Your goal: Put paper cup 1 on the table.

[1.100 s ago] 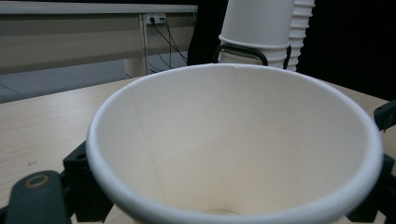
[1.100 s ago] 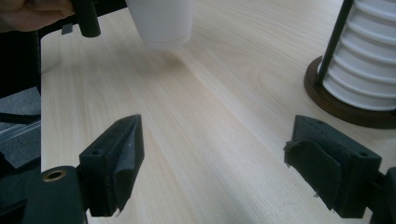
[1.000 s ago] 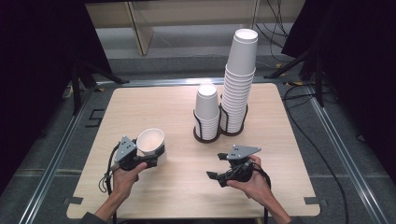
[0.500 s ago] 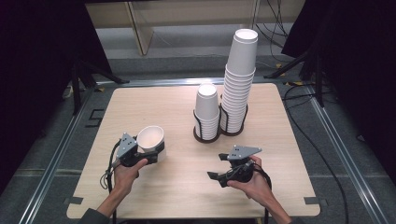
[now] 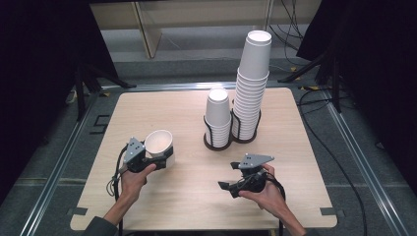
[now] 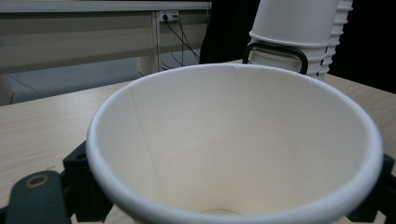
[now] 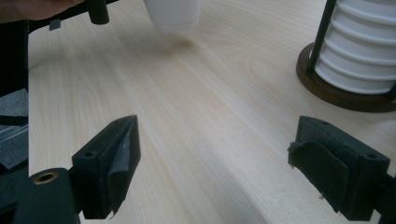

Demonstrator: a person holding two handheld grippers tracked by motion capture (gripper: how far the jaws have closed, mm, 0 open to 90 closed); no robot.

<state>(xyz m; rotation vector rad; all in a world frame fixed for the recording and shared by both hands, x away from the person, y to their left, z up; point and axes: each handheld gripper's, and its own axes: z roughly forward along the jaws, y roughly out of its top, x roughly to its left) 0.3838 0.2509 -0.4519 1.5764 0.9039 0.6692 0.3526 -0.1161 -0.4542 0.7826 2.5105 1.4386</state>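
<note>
A white paper cup (image 5: 159, 141) hangs low over the table's left front, mouth tilted up and toward the person. My left gripper (image 5: 165, 155) is shut on its lower wall. In the left gripper view the cup's open mouth (image 6: 233, 140) sits between the black fingers (image 6: 81, 182). My right gripper (image 5: 228, 177) rests at the front right, open with nothing between its jaws (image 7: 233, 172), pointing left toward the cup (image 7: 173, 14). Two stacks of upside-down white cups stand in black wire holders at the back middle: a short stack (image 5: 218, 118) and a tall one (image 5: 252, 88).
The light wooden table (image 5: 305, 147) has rounded corners and a metal frame around it. The holders' dark round base (image 7: 336, 88) lies just right of my right gripper's path. Cables trail on the floor at the right. Bare tabletop lies between the two grippers.
My left gripper has carried the cup slightly up and away from the person. The right gripper has not moved.
</note>
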